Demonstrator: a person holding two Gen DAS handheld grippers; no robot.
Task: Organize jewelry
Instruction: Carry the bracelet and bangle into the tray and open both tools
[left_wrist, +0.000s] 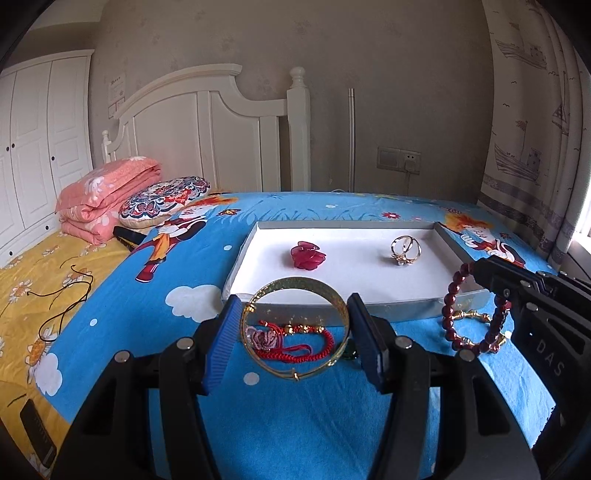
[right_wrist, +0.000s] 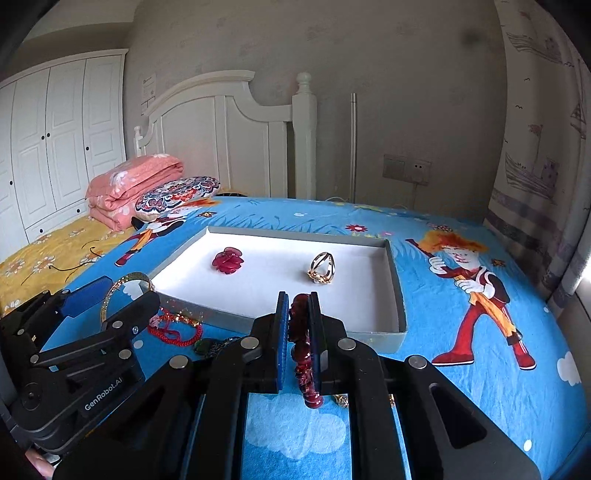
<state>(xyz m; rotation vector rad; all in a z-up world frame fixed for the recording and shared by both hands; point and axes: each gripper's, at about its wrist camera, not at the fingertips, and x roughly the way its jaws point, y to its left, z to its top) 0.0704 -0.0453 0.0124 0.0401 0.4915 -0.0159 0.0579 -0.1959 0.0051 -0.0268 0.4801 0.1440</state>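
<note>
- On the bed's blue cartoon sheet (left_wrist: 306, 424), the left hand-held gripper (left_wrist: 293, 334) clamps the gold bangle (left_wrist: 295, 291) across its width; red cord bracelet (left_wrist: 295, 341) lies beneath.
- Just beyond, the white tray (left_wrist: 406, 306) holds a red flower piece (left_wrist: 308, 254) and a gold ring (left_wrist: 405, 250).
- Rightward, the right hand-held gripper (right_wrist: 298, 343) is closed on the dark red bead bracelet (right_wrist: 304, 369).
- Risks: the smooth bangle may slip out; dangling beads may snag the tray rim.
- Readable: "GenRobot.AI", "DAS".
</note>
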